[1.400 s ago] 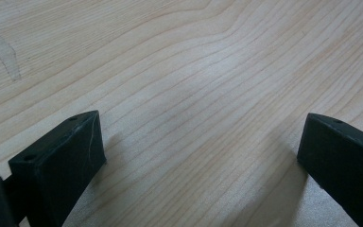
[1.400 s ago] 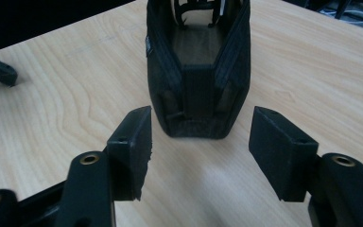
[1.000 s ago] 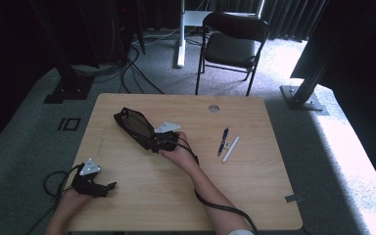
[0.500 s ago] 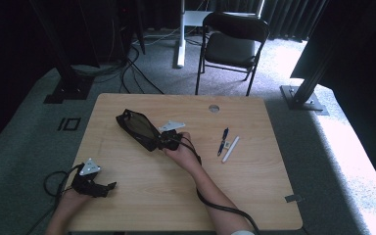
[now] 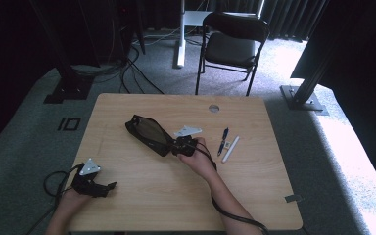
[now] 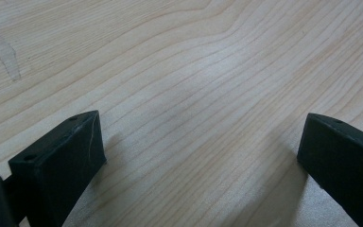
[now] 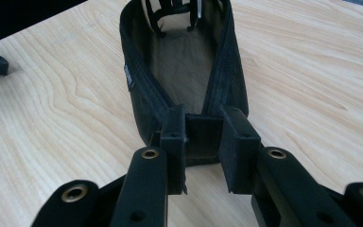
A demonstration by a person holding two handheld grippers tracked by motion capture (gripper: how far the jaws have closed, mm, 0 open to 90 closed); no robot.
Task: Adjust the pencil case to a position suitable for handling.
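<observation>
High view: black pouch [image 5: 149, 134] dragged slightly toward 5 o'clock since earlier frame, held near table [image 5: 142, 196] centre. Right gripper [image 7: 203, 156] clenched on pouch end; repositioning judged underway. Left gripper [image 6: 198, 156] released, idle at 7 o'clock.

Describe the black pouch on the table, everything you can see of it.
The pouch is a long, narrow black case, apparently mesh fabric with thicker stitched edging and a small tag on one side. It is open along the top, showing a dark inside. It lies on the wooden table, slanting from the far left toward the middle. The right tongs pinch its near end between their jaws. Pens lie apart to its right.
</observation>
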